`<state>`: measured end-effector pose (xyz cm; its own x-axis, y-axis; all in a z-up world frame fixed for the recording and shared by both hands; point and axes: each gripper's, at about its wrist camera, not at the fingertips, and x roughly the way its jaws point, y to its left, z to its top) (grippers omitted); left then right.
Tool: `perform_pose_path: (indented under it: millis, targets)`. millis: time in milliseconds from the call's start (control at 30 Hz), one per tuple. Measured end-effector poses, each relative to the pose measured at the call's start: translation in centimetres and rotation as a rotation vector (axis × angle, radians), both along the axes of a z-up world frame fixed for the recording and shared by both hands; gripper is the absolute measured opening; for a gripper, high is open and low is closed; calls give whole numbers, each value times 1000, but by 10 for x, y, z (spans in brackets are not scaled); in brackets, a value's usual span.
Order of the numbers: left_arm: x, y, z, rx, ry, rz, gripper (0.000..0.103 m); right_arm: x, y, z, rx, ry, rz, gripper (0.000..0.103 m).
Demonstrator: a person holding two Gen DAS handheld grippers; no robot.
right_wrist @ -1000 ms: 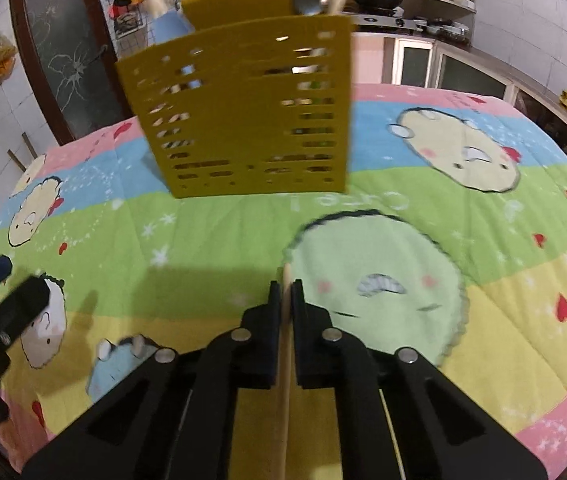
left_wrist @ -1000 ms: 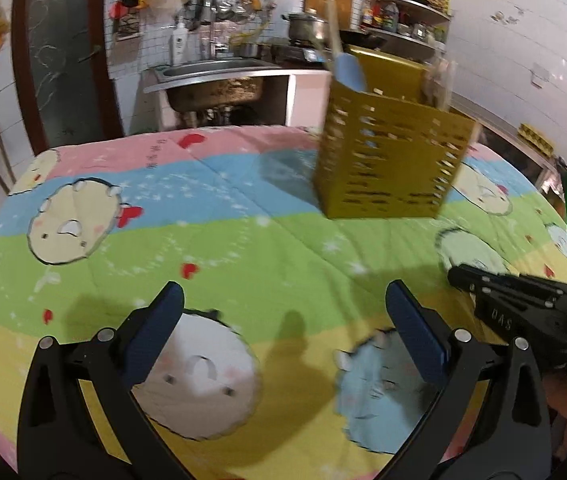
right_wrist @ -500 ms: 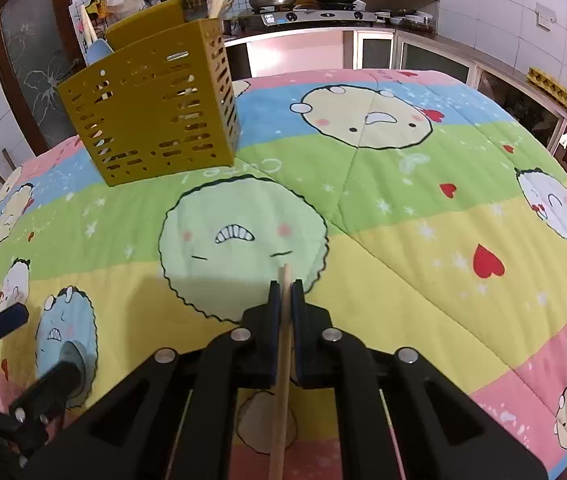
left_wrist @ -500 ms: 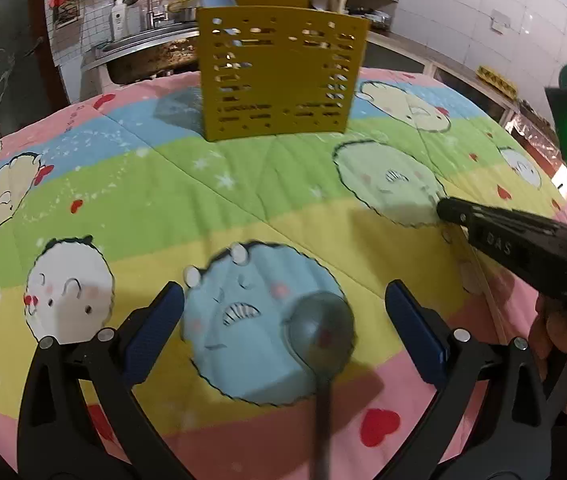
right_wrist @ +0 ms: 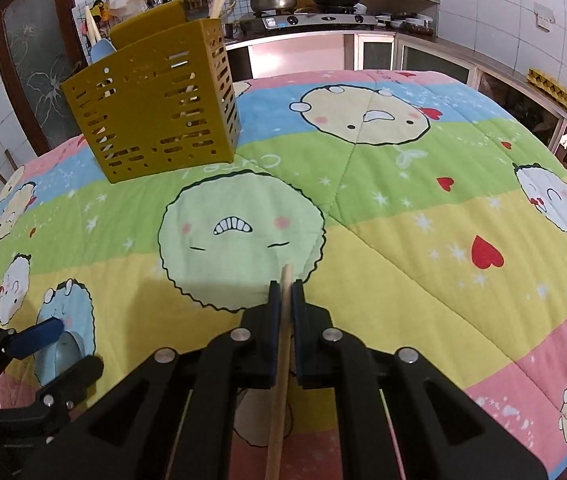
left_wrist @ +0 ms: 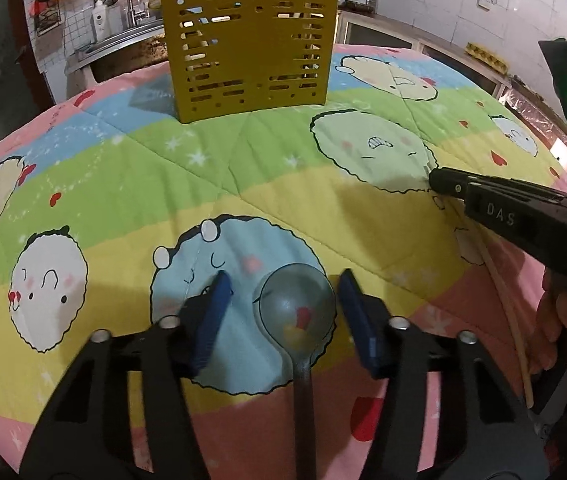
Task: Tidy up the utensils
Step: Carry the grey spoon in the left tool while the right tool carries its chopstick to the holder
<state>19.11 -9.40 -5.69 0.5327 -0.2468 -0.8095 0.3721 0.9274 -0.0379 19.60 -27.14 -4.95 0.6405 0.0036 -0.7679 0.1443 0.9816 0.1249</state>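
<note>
A metal spoon (left_wrist: 295, 312) lies on the cartoon quilt (left_wrist: 243, 160), bowl away from me. My left gripper (left_wrist: 283, 296) is open, its blue pads either side of the spoon bowl with gaps on both sides. My right gripper (right_wrist: 284, 292) is shut on a wooden chopstick (right_wrist: 279, 380), held low over the quilt; it shows in the left wrist view (left_wrist: 439, 180) at the right. The yellow slotted utensil holder (left_wrist: 249, 46) stands at the far side, also in the right wrist view (right_wrist: 155, 100), with chopsticks and a blue utensil inside.
The quilt covers the round table and drops off at the near edge. Behind the table are a sink (left_wrist: 123, 52), a stove counter with pots (right_wrist: 307, 12) and hanging kitchen tools. A dark door (right_wrist: 35, 64) stands at the left.
My left gripper has moved down to the spoon and its jaws have narrowed around the bowl. My right gripper has kept hold of the chopstick and drawn back from the holder.
</note>
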Motion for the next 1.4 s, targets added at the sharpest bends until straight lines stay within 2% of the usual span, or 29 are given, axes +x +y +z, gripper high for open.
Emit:
perform_pose_path:
  millis: [200,433,567,733,1000,1400]
  targets:
    - [1,-1,2,-2,3,-19,35,-1,2,2,-2,-8,3,6]
    - [5,5,6,-21,0,-5,35,-5,4,15,8,-47,6,6]
    - [9,15,19,-43,-27,25,35,-7,3,27,14,-83,3,6]
    - [15,28,46,-85,-103,69,35,-10,3,47,19,-145,-2,6]
    - [16,40,91,-116,-278,123,35,-14,3,78,34,-273,-14,6]
    - [21,47,113,-134,-387,156,35,-20,10,117,-9,-439,-7,6]
